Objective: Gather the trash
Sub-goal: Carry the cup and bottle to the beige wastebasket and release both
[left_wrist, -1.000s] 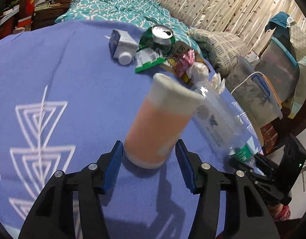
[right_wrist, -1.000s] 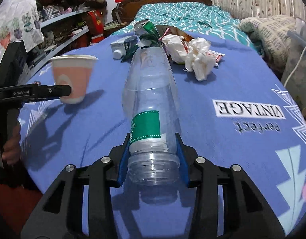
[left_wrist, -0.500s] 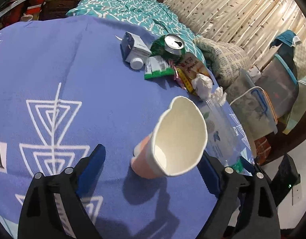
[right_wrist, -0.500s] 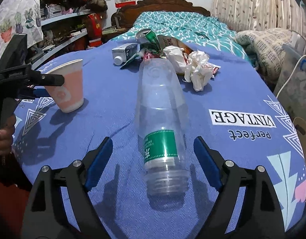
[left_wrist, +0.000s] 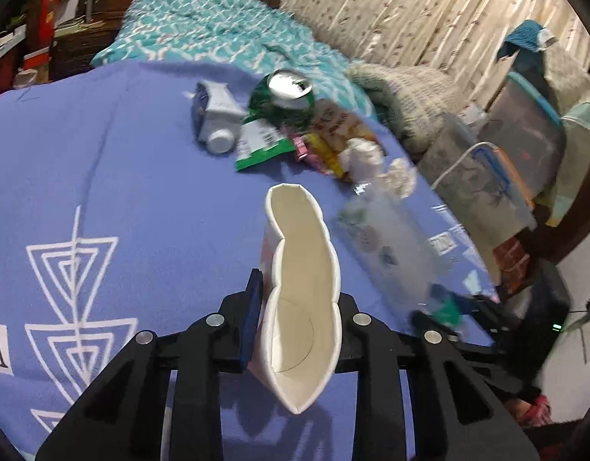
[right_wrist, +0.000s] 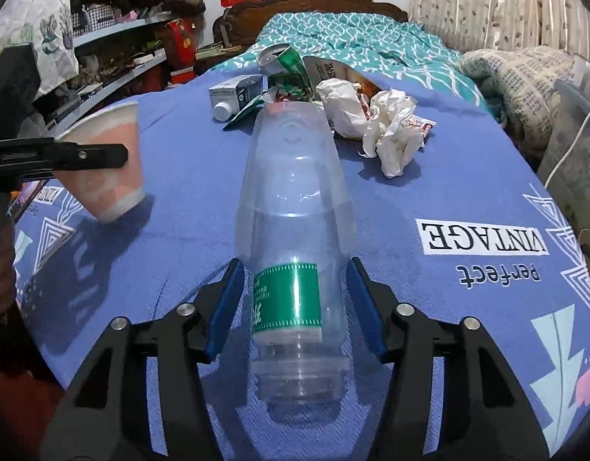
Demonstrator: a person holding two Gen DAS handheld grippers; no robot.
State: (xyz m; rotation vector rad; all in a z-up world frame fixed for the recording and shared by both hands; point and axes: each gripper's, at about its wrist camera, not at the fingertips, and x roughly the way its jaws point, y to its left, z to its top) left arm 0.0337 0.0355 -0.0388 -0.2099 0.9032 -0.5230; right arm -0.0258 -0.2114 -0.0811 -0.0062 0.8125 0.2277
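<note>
Here the left gripper, just closed, squashes one paper cup; the right gripper, also just closing, stands narrowly around one plastic bottle, contact unclear.

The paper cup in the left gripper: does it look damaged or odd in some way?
Yes. The paper cup is squashed: its rim, normally round, is pinched into a long, wavy slit between the left gripper fingers, whose jaws have just been closing on it. It also hangs tilted above the blue cloth.

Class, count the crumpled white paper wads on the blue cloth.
2: one wad behind the lying bottle's base, the other wad just right of it. More may hide under the wrappers.
</note>
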